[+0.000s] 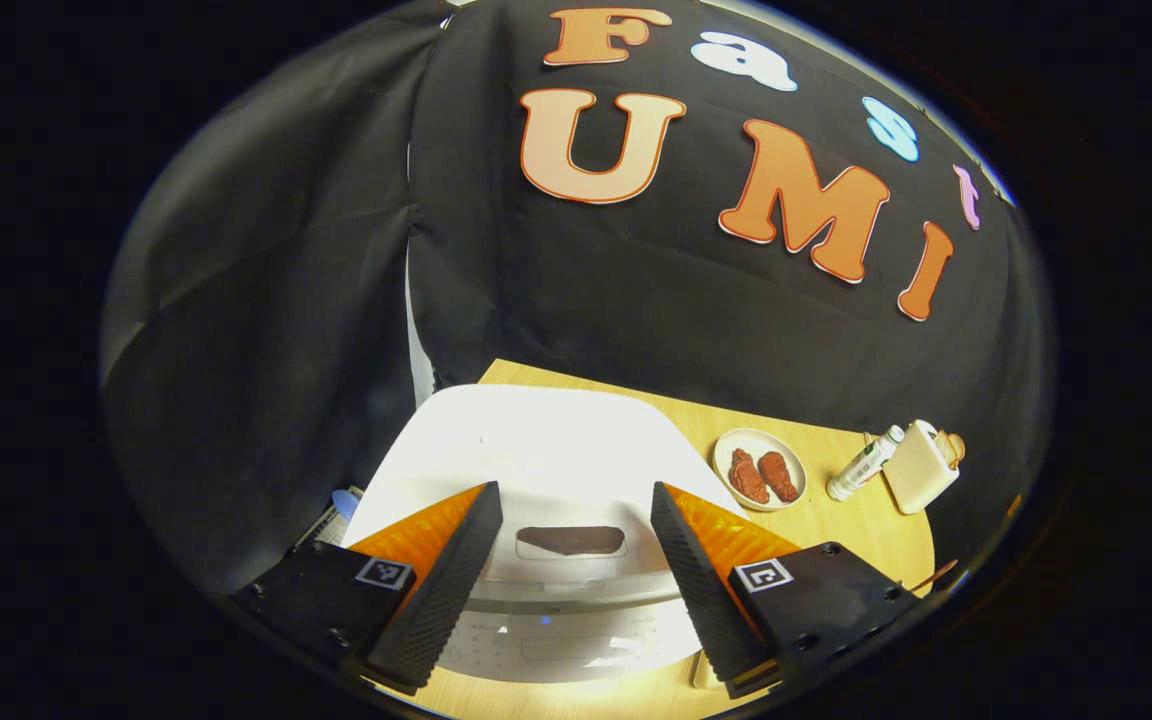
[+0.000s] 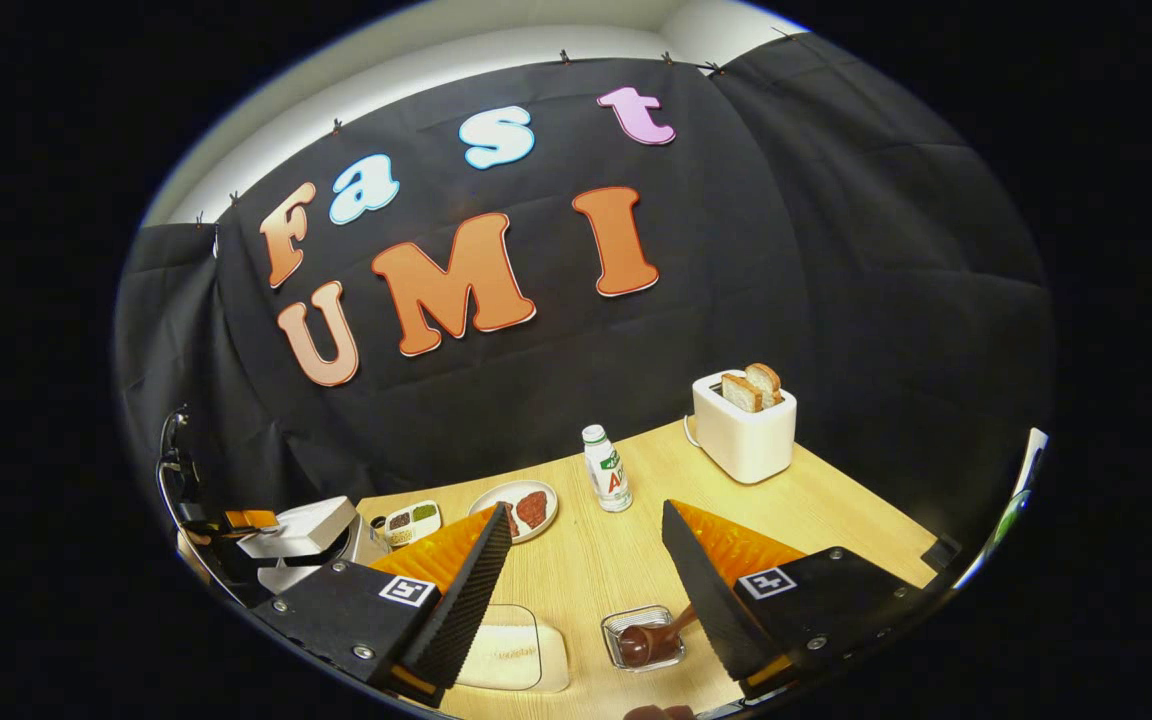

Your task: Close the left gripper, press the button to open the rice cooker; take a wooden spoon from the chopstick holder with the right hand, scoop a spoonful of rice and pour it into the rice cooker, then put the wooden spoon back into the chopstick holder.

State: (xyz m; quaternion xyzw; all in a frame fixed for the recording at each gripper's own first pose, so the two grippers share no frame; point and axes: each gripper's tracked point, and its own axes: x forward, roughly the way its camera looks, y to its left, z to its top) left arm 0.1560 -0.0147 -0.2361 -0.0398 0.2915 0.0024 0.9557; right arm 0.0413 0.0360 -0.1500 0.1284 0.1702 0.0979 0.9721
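Observation:
The white rice cooker [image 1: 536, 440] sits right below my left gripper [image 1: 574, 490], lid down. The gripper is open, and the dark button recess [image 1: 571, 540] on the cooker's front lies between its fingers. My right gripper [image 2: 586, 515] hangs open over the table with nothing in it. Just below it stands the chopstick holder [image 2: 618, 628], seen from above, with the wooden spoon [image 2: 648, 640] in it, its handle reaching toward the right finger. A clear box of rice [image 2: 511, 640] lies left of the holder. The cooker [image 2: 301, 530] shows far left under the other gripper [image 2: 246, 520].
On the wooden table [image 2: 836, 510] stand a plate of red meat [image 2: 526, 505], a white bottle [image 2: 606, 470], a white toaster [image 2: 746, 425] holding bread slices, and a small compartment tray [image 2: 411, 520]. The plate [image 1: 761, 470], bottle [image 1: 866, 462] and toaster [image 1: 921, 465] lie right of the cooker.

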